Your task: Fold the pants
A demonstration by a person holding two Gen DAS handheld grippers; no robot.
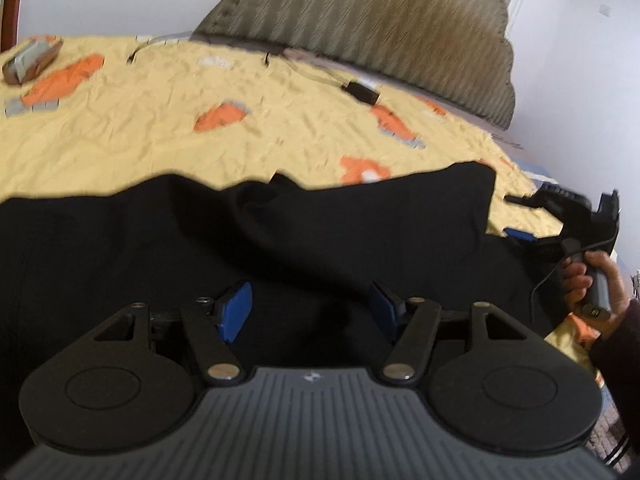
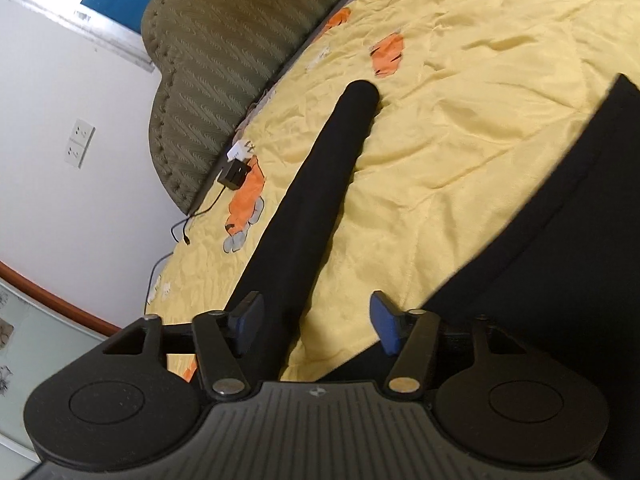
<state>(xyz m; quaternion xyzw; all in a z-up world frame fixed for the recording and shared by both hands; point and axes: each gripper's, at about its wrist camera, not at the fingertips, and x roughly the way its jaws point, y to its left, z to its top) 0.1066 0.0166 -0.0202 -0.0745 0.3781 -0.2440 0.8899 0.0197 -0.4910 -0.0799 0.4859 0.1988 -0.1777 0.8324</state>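
Lying spread across a wrinkled yellow bedsheet with orange cartoon prints, the black fabric pants fill the lower half of the left wrist view. In the right wrist view one long black pant leg runs away from the camera toward the olive-green ribbed upholstered headboard, while a second broad dark part of the pants covers the right side, yellow sheet showing between them.

The left gripper hangs low over the dark cloth, its blue-padded fingers spread wide apart with nothing between them. The right gripper is likewise spread wide, one blue pad over the pant leg and the other at the sheet's edge, clamping nothing. In the left wrist view the person's right hand wraps the grey handle of the right gripper at the far right edge of the pants.

A small black charger box with a cable sits on the sheet near the headboard.
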